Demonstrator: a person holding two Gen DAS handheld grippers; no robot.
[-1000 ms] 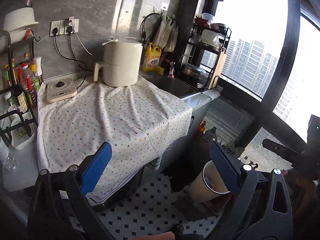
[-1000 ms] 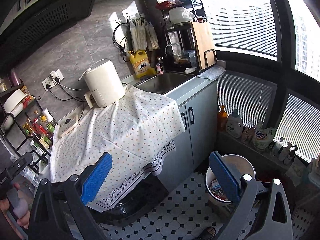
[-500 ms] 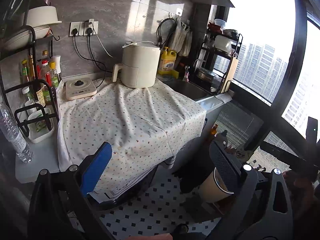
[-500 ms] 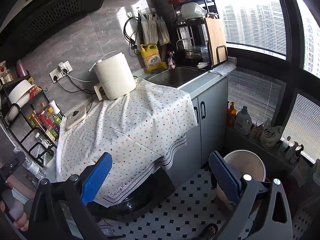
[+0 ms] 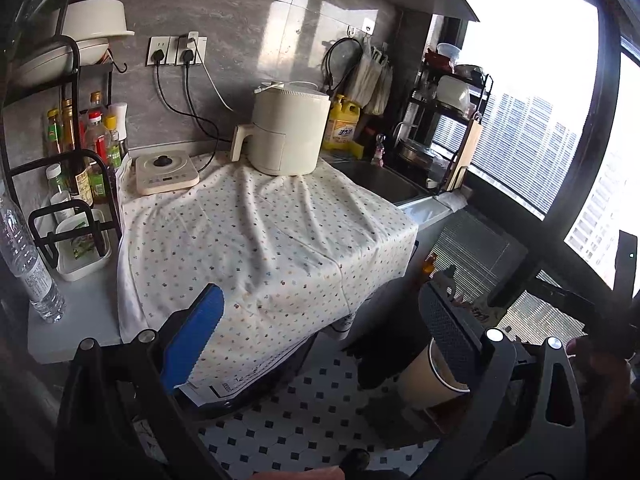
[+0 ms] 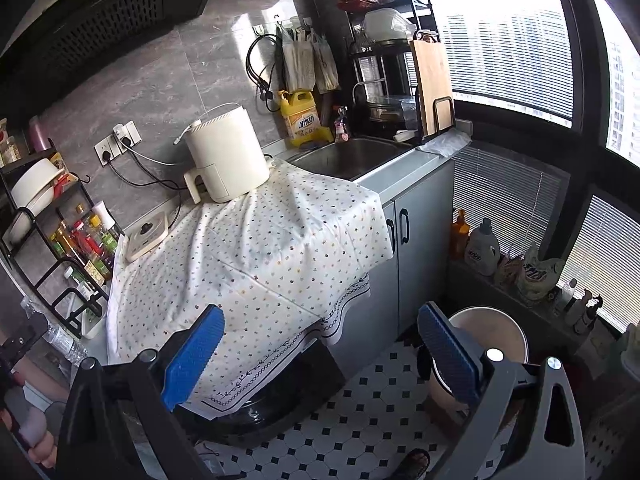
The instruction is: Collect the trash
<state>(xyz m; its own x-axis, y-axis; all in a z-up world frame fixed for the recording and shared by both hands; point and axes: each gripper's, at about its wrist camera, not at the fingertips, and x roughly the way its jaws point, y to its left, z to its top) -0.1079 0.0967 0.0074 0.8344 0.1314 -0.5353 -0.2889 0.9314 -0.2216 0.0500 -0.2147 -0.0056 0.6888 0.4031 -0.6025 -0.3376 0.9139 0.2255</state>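
Observation:
A tan trash bin (image 5: 420, 376) with a white rim stands on the tiled floor at the lower right, partly behind my left gripper's right finger. My left gripper (image 5: 320, 308) is open and holds nothing, facing the cloth-covered counter (image 5: 260, 240). A clear plastic water bottle (image 5: 28, 264) stands at the counter's left end. In the right wrist view the bin (image 6: 496, 330) sits just behind the right finger, its inside mostly hidden. My right gripper (image 6: 320, 320) is open and empty too, above the counter's front edge (image 6: 260, 256). The bottle (image 6: 64, 340) shows at the far left.
A cream air fryer (image 5: 288, 132), a small white cooktop (image 5: 164, 170), a black rack of bottles (image 5: 76, 140) and a sink (image 6: 352, 156) line the counter. Detergent bottles (image 6: 482, 248) stand on the window sill. A hand (image 6: 28, 420) holds the other gripper.
Both views have shifted so the counter sits further right; the bottle rack and water bottle came into the left view. The bin slid behind the right finger. Both grippers stayed open.

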